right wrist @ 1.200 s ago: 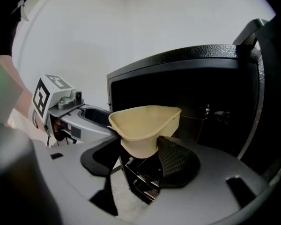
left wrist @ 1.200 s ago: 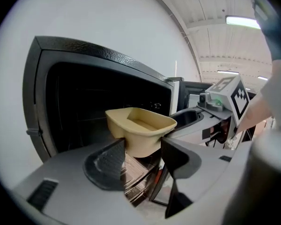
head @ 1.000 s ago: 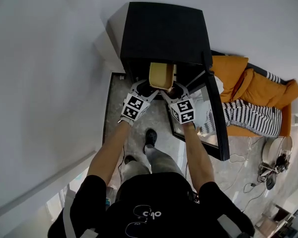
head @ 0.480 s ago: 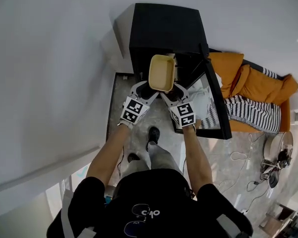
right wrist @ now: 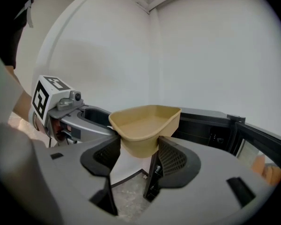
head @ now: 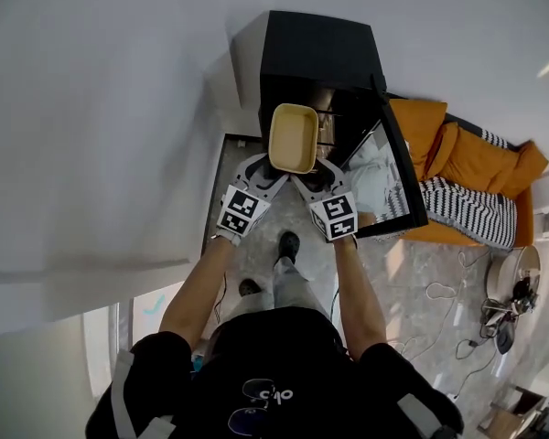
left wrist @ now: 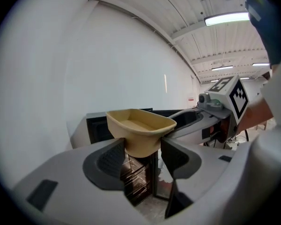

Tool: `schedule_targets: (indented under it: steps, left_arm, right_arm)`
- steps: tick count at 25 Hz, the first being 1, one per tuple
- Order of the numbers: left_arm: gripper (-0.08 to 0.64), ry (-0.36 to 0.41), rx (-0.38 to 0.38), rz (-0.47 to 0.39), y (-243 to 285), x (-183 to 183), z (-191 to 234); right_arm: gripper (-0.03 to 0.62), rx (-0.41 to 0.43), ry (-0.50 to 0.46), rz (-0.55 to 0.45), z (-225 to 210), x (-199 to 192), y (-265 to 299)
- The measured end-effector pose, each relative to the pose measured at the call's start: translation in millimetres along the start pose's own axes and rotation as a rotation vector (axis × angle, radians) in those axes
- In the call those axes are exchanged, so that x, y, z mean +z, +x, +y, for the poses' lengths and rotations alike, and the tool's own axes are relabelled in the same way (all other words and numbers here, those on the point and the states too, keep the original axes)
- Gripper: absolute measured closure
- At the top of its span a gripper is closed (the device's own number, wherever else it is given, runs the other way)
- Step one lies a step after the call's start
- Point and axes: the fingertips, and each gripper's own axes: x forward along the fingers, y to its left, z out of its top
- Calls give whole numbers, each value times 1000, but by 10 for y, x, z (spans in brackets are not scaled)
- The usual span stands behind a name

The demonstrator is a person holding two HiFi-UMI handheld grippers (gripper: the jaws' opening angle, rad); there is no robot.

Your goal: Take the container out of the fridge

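Two bare forearms reach forward side by side before the black fridge, its door standing open on the right. The container, a tan, shallow, empty tub with rounded corners, hangs outside the cabinet above the floor. The left gripper and the right gripper each have their fingers clenched on its near end.
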Motion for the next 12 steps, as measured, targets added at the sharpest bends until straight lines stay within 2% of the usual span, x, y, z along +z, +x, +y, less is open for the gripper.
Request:
schedule_targets:
  steps: [12]
  left_arm:
    - [318, 6, 112, -3, -1242, 109, 76]
  right_arm:
    - [331, 105, -20, -46, 1116, 409, -110]
